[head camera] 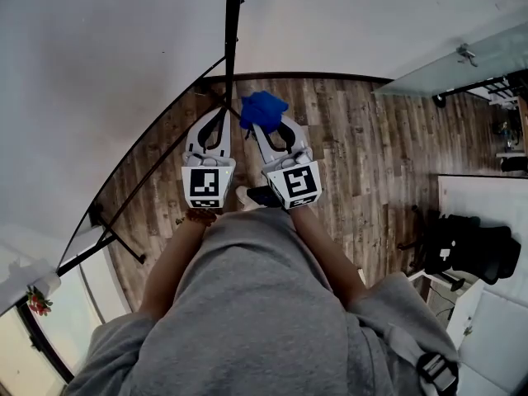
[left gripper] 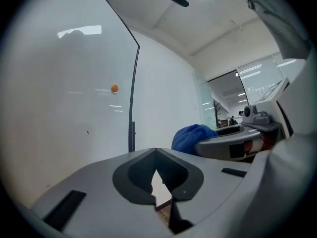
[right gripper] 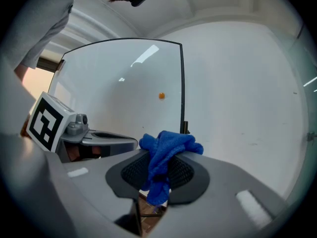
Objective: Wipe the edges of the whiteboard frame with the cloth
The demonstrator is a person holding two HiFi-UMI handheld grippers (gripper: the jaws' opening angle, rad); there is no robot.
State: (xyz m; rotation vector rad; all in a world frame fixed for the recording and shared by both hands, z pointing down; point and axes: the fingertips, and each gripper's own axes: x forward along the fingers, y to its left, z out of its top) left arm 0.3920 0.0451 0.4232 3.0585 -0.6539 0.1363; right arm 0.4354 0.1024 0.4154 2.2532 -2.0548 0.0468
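The right gripper (head camera: 266, 130) has its jaws clamped on the blue cloth (head camera: 262, 108). The cloth is bunched ahead of the tips, probably so it can rub the whiteboard frame (head camera: 230, 31) just beside it. The left gripper (head camera: 218, 118), jaws closed on nothing, hangs alongside.
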